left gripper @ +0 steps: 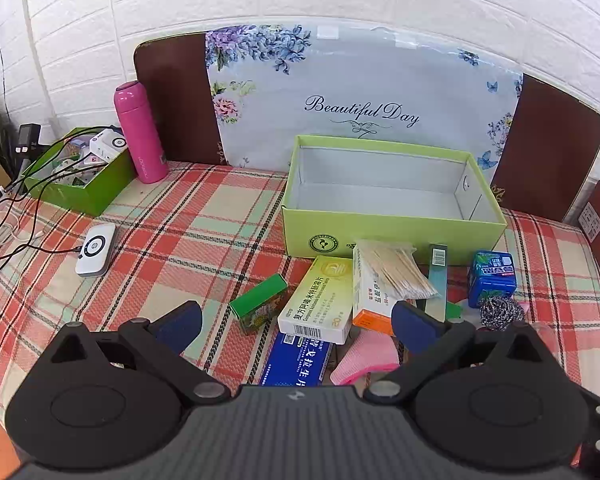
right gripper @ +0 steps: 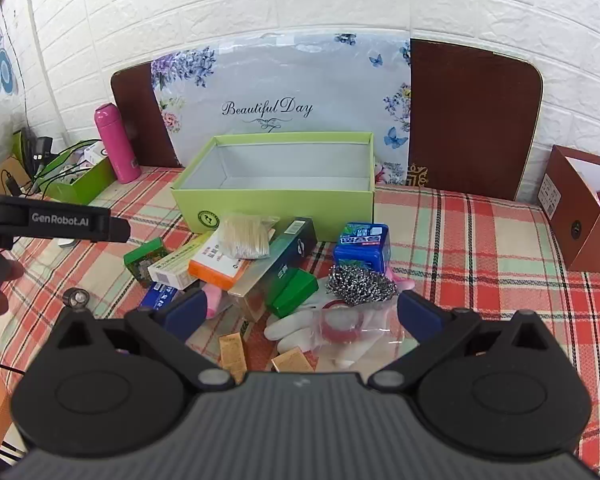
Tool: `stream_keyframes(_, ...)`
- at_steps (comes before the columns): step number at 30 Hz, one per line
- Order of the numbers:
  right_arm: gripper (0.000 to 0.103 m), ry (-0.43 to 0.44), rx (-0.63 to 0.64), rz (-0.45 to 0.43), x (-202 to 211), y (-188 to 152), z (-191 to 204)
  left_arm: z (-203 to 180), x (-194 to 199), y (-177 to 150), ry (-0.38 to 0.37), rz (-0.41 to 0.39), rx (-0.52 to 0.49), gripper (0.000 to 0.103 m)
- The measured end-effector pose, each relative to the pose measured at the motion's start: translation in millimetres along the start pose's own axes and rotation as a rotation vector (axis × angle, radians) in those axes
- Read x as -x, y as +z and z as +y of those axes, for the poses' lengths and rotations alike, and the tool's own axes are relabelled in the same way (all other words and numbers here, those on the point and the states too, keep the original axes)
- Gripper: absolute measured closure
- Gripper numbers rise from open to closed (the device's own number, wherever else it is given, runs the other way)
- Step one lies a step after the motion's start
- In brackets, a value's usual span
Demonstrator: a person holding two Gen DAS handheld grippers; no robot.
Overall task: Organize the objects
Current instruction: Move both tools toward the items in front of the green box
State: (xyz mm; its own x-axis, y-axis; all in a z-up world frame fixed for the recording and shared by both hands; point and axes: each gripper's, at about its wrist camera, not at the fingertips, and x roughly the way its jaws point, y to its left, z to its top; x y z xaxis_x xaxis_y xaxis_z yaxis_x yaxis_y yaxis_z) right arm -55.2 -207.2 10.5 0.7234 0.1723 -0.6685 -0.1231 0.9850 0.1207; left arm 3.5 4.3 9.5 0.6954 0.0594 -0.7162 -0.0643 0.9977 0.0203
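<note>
Both my jaws wide open, nothing held: left gripper over the white medicine box, right gripper over the red tape roll, clutter pile just in front of the empty lime-green box on the plaid cloth.
</note>
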Motion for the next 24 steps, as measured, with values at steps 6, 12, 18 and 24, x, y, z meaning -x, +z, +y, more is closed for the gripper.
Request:
stream_keyframes(6,0.0,0.006,0.008,0.011,-0.9,0.7,2.2,4.0,-1.2,-0.6,0.0,0.005,0.016,0.0)
stream_keyframes(12,0.0,0.014,0.017,0.015,-1.9,1.3,3.8,7.4,-0.3,0.3,0.004,0.0,0.025,0.0)
stream_keyframes(18,0.0,0.024,0.007,0.019,-3.1,0.0,3.7,9.5,-2.1,0.3,0.009,-0.002,0.026,0.0)
stream_keyframes(24,0.0,0.009,-0.01,0.006,-2.6,2.0,0.5,9.6,-5.1,1.3,0.011,0.008,0.027,0.0)
